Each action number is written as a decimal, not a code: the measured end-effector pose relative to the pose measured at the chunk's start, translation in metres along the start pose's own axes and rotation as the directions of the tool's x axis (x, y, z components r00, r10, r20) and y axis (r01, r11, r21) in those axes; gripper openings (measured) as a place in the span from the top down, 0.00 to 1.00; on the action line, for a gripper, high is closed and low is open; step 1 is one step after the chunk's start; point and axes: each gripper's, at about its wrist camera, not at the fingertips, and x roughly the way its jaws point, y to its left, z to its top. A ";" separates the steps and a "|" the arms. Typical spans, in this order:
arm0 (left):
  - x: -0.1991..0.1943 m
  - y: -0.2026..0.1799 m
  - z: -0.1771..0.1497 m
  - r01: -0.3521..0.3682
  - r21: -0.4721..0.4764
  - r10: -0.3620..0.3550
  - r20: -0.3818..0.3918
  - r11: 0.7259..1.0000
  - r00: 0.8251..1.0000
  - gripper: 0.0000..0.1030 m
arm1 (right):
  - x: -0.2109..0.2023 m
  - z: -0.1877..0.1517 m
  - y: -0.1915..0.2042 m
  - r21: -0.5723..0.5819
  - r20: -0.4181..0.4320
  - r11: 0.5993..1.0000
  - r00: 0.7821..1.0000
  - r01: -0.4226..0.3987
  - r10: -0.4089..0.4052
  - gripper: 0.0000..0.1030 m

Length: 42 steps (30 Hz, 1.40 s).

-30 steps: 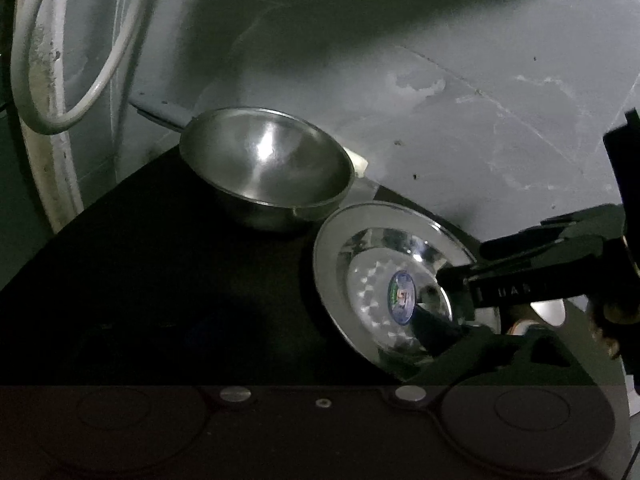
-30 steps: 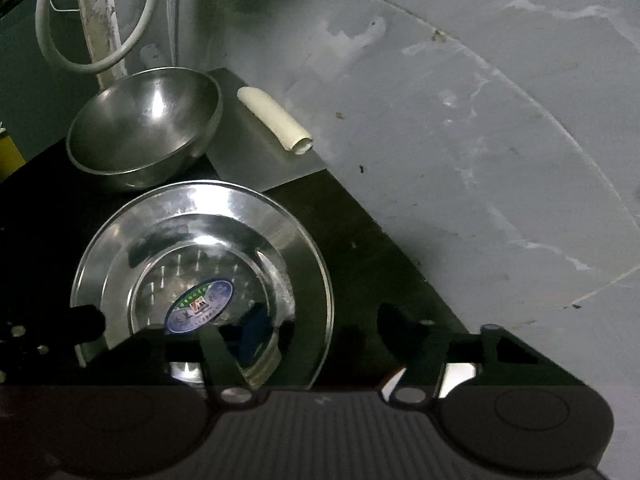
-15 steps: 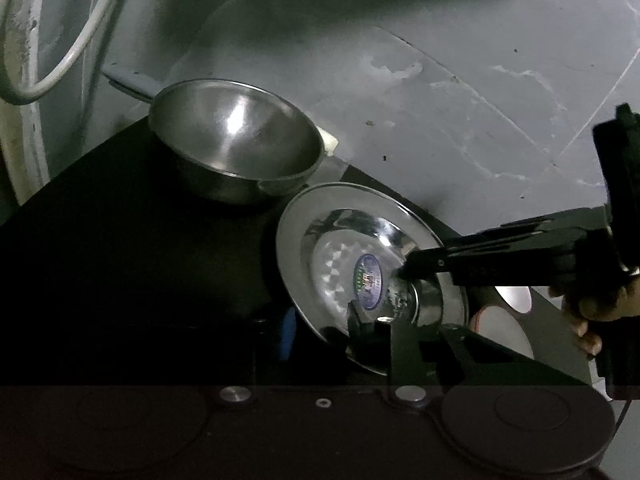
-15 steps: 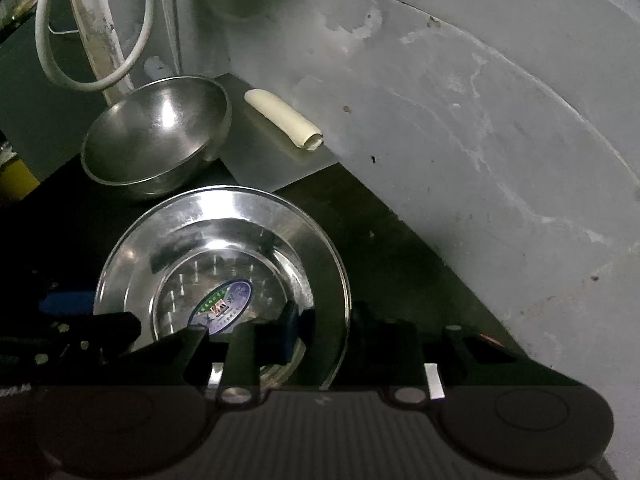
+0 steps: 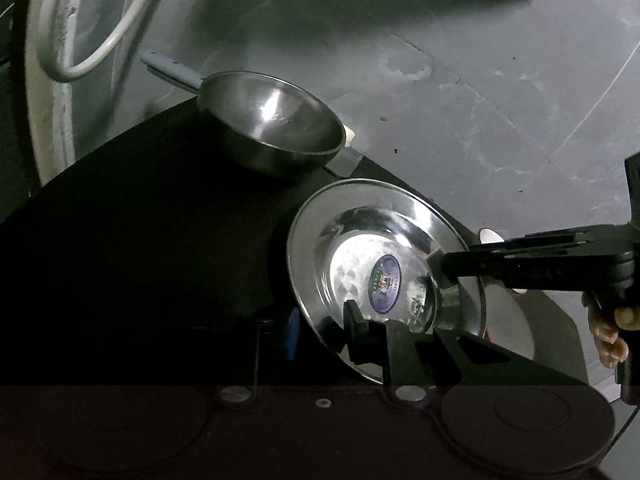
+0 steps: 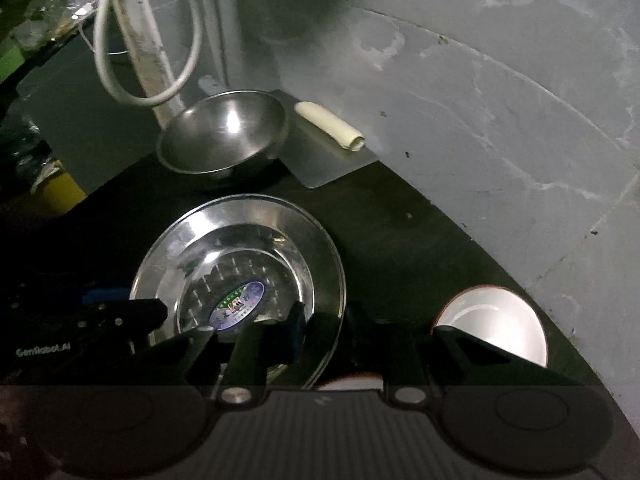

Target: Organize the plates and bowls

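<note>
A steel plate (image 5: 360,240) with a blue-green sticker is lifted and tilted over the black table; it also shows in the right wrist view (image 6: 240,248). My left gripper (image 5: 324,332) is shut on its near rim. My right gripper (image 6: 324,328) is shut on its right rim and also shows in the left wrist view (image 5: 440,276). A steel bowl (image 5: 276,120) stands behind the plate, upright; it also shows in the right wrist view (image 6: 224,136). A white bowl (image 6: 500,320) sits at the right, below the plate.
A grey wall (image 5: 460,80) runs close behind the black table (image 5: 140,220). White cable loops (image 6: 152,40) hang at the back left. A cream tube (image 6: 332,124) lies on a grey sheet (image 6: 324,160) next to the steel bowl.
The left gripper has closed on the plate's near rim. With both grippers on it, the plate has risen and tilted, uncovering the white bowl below.
</note>
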 end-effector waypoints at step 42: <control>-0.075 -0.093 -0.074 0.074 0.293 -0.038 -0.127 0.953 0.991 0.77 | -0.111 -0.176 0.006 0.315 0.197 0.948 0.980 -0.038 -0.026 0.77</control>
